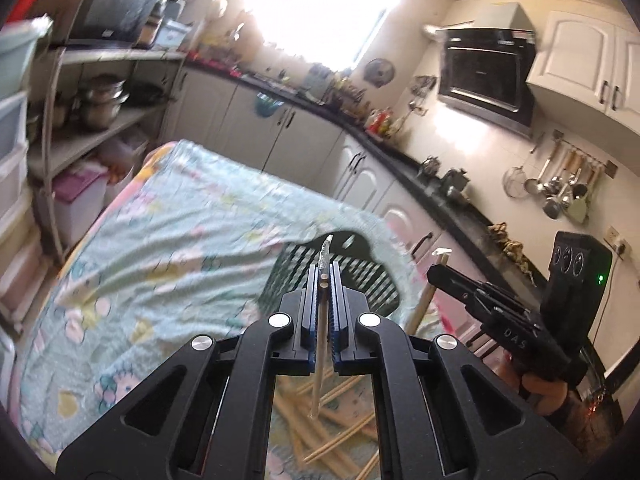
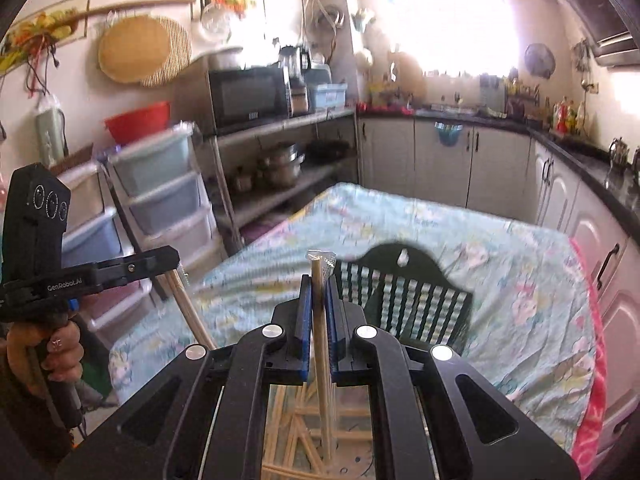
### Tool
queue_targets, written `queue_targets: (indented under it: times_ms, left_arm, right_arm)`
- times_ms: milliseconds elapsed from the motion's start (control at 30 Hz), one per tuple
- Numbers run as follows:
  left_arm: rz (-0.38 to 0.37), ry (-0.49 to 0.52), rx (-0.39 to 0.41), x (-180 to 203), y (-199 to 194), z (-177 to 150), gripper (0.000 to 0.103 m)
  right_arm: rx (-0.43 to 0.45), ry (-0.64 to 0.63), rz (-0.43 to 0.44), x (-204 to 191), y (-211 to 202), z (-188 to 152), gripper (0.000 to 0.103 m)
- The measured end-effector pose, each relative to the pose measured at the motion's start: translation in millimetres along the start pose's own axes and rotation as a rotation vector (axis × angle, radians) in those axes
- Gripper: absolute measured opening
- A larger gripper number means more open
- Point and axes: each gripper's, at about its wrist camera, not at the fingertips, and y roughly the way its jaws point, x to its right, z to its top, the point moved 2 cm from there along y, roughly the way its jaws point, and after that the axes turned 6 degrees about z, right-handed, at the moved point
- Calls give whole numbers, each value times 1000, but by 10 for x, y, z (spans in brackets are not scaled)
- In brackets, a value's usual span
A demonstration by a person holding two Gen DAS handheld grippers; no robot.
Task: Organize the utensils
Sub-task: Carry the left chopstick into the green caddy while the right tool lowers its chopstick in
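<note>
The left gripper (image 1: 323, 280) was clenched on a wrapped pair of chopsticks (image 1: 320, 344) standing between its fingers; the right gripper (image 2: 318, 284) gripped another wrapped pair (image 2: 320, 320) likewise; the dark slotted basket (image 2: 404, 300) sat just beyond both on the cloth-covered table (image 2: 520, 272); loose chopsticks (image 1: 332, 436) lay below them.

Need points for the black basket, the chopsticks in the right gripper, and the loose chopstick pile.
black basket (image 2: 404, 292), right wrist view, on its slatted front wall.
chopsticks in the right gripper (image 2: 319, 280), right wrist view, on the shaft just above the pads.
loose chopstick pile (image 1: 340, 436), left wrist view, on sticks lying on the cloth.
</note>
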Motion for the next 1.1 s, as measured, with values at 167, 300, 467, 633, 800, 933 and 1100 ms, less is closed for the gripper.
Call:
queue_targets:
  times_ms: [167, 300, 467, 633, 800, 933, 1100]
  left_arm:
    - [-24, 59, 58, 292, -20, 293, 2]
    - [-30, 94, 106, 459, -28, 496, 2]
    - [-29, 114, 164, 611, -49, 764, 2]
    - [-9, 121, 205, 663, -23, 1000, 2]
    - [32, 148, 228, 689, 96, 1089, 2]
    - [62, 168, 229, 688, 252, 1052, 2]
    - [100, 187, 203, 648, 510, 902, 2]
  right_arm:
    - [93, 6, -26, 104, -240, 220, 7]
    - [156, 19, -50, 216, -385, 414, 7]
    - [235, 32, -84, 358, -525, 619, 7]
    - [302, 77, -112, 559, -608, 779, 7]
    - [343, 81, -142, 693, -579, 826, 7]
    - [351, 69, -165, 763, -477, 777, 7]
    - [335, 94, -178, 906, -248, 597, 7]
